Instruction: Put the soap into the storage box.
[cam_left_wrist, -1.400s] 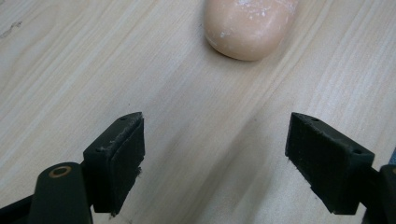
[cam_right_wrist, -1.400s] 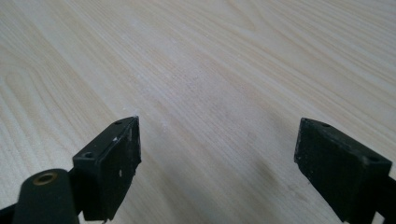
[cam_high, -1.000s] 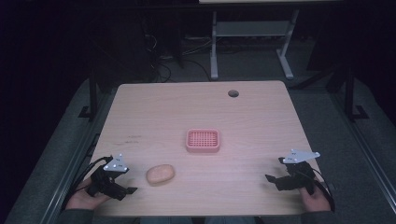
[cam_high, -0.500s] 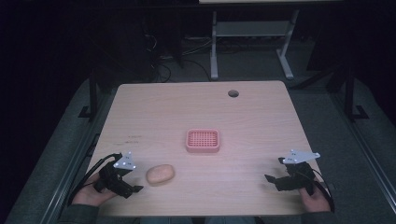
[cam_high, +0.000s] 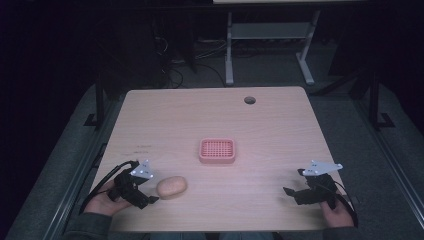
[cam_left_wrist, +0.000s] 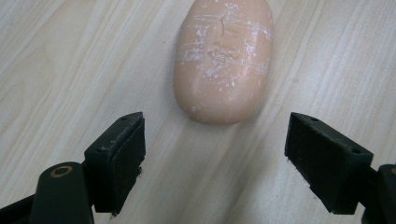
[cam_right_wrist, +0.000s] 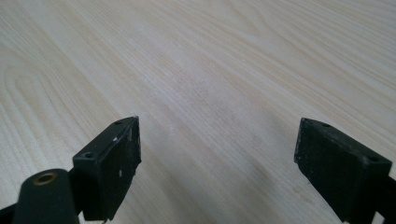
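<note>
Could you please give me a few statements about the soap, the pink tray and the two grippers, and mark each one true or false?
1. The left gripper is open, its jaws apart just short of the soap bar. True.
2. The soap bar lies inside the pink tray. False: it lies on the table, nearer the person than the tray.
3. The right gripper holds the tray. False: it is open over bare wood.
4. The tray sits near the middle of the table. True.

The high view looks down on the table (cam_high: 270, 125) from afar; both gripper views skim its wood closely.
</note>
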